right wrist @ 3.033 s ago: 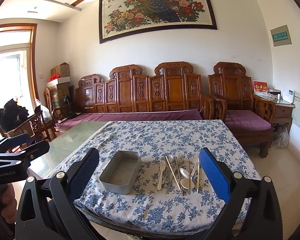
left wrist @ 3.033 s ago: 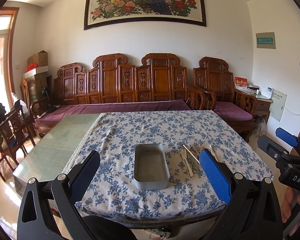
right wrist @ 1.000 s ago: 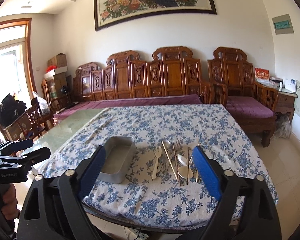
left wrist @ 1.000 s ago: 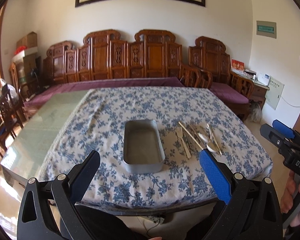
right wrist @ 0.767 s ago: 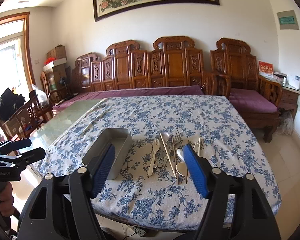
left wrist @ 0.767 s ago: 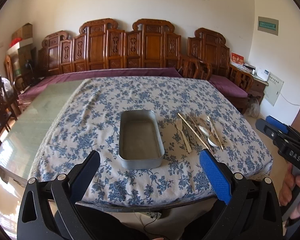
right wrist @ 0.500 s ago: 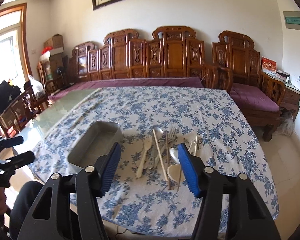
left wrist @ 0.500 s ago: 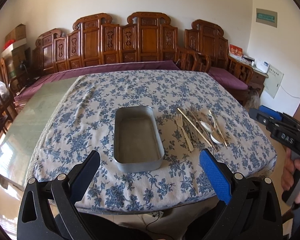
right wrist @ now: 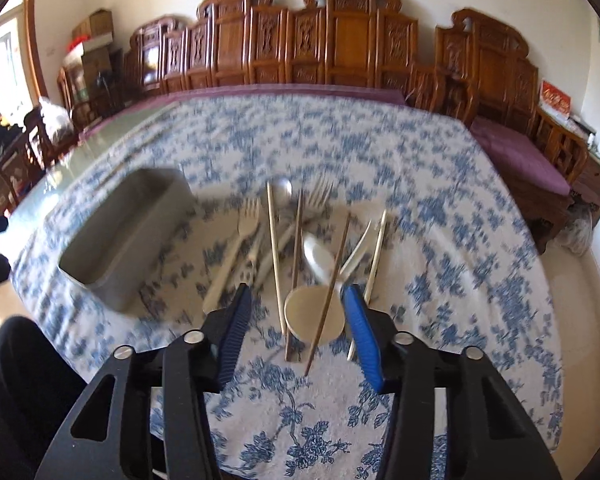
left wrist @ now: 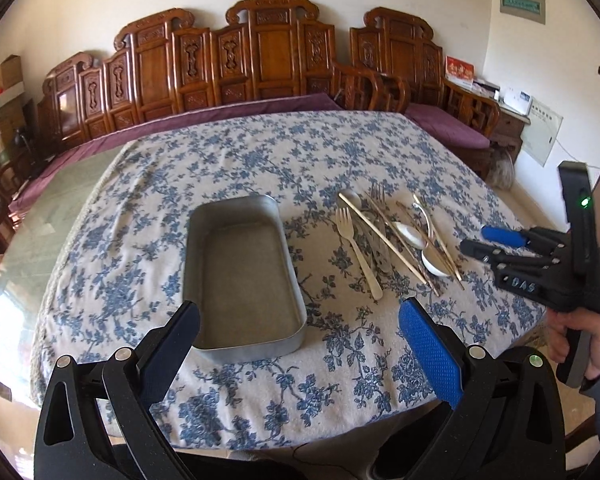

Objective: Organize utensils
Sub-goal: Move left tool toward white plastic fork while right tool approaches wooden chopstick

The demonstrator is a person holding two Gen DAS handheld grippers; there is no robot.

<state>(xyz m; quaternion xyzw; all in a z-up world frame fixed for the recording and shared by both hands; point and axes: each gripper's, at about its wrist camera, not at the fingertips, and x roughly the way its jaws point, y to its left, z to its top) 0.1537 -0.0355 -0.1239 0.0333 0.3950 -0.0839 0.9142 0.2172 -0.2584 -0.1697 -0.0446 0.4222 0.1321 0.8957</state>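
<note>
An empty metal tray (left wrist: pixel 242 272) lies lengthwise on the blue-flowered tablecloth (left wrist: pixel 260 152). To its right is a pile of utensils (left wrist: pixel 392 236): forks, spoons and chopsticks. My left gripper (left wrist: pixel 300 312) is open wide over the tray's near end, holding nothing. My right gripper (left wrist: pixel 478 240) hovers by the pile's right side. In the right wrist view the right gripper (right wrist: pixel 297 294) is half open, its jaws closing. A round white spoon (right wrist: pixel 314 312) and chopstick ends (right wrist: pixel 276 264) show between its fingers, and the pads are not touching them. The tray (right wrist: pixel 128 232) lies to the left.
A carved wooden bench (left wrist: pixel 260 60) with purple cushions runs behind the table. Bare glass tabletop (left wrist: pixel 40 216) shows left of the cloth, with chairs beyond. A person's hand (left wrist: pixel 588 340) holds the right gripper at the table's right edge. A dark-clad leg (right wrist: pixel 20 380) is near left.
Both grippers have come forward and down towards the table. The right gripper's jaws have narrowed, and it now hangs just over the near end of the utensil pile.
</note>
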